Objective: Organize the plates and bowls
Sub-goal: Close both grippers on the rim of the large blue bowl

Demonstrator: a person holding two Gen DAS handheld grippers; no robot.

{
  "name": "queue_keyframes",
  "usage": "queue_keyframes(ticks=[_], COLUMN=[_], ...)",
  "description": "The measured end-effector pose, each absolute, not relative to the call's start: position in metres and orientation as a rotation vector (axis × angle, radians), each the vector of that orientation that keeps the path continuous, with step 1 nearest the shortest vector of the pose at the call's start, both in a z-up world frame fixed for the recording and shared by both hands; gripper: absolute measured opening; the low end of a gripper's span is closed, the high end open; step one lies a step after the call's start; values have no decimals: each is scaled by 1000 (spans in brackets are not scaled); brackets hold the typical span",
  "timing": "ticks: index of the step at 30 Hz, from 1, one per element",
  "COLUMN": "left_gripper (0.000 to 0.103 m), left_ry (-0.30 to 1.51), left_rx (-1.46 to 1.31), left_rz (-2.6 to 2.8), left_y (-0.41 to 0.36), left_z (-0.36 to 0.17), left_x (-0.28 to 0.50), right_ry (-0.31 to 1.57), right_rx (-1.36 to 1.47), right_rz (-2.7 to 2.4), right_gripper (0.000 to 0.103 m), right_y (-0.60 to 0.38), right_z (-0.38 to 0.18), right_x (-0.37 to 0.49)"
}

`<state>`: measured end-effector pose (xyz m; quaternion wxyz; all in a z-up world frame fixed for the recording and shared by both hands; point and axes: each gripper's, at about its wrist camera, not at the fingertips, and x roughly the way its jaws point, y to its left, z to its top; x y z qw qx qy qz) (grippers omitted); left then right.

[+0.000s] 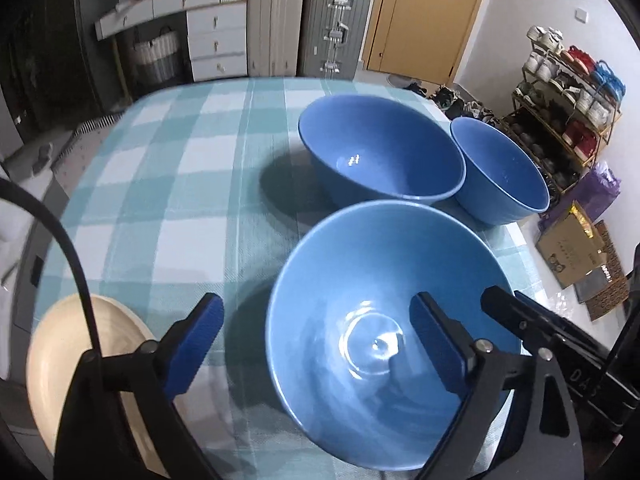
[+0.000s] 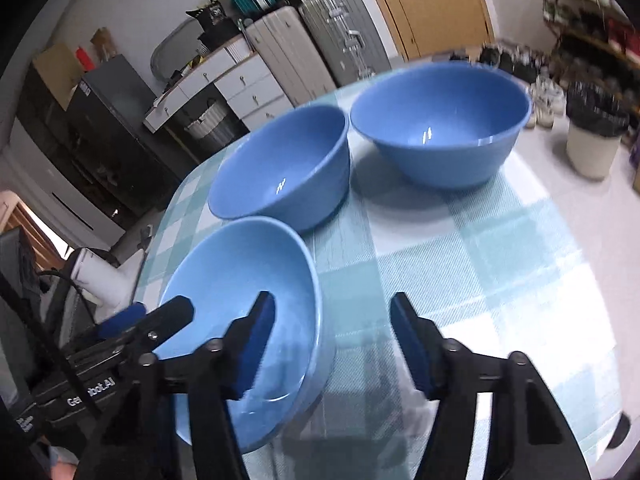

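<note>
Three blue bowls are sitting on a checked tablecloth [image 1: 168,184]. The left gripper [image 1: 316,340] is standing open astride the near bowl's [image 1: 360,280] left rim; the right gripper [image 2: 332,344] is straddling its right rim, pads not touching.

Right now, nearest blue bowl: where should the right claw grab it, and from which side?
The rim on its right side, from above: one finger inside, one outside. The nearest blue bowl sits upright and is too wide to span. The right claw already straddles that rim, jaws not pressing. The left claw straddles the opposite rim.
</note>
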<state>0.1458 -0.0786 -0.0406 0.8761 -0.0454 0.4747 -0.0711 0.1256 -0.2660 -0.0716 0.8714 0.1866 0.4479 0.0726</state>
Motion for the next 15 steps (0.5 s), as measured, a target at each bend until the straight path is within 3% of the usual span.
queue_keyframes(ticks=[2, 4, 7, 15], left_gripper=[84, 48, 39, 27], left_ry=[1010, 1039, 1082, 1146], left_rx=[-115, -133, -184, -244], left_rz=[-159, -190, -217, -235], left_y=[-77, -77, -71, -70], left_z=[-46, -51, -59, -68], left_x=[148, 150, 155, 154], right_ry=[938, 942, 977, 1021], right_rx=[391, 395, 409, 409], right_rz=[149, 147, 135, 145], right_gripper=[55, 47, 32, 11], right_y=[-263, -262, -261, -255], right_z=[-71, -72, -79, -86], right_x=[124, 125, 127, 133])
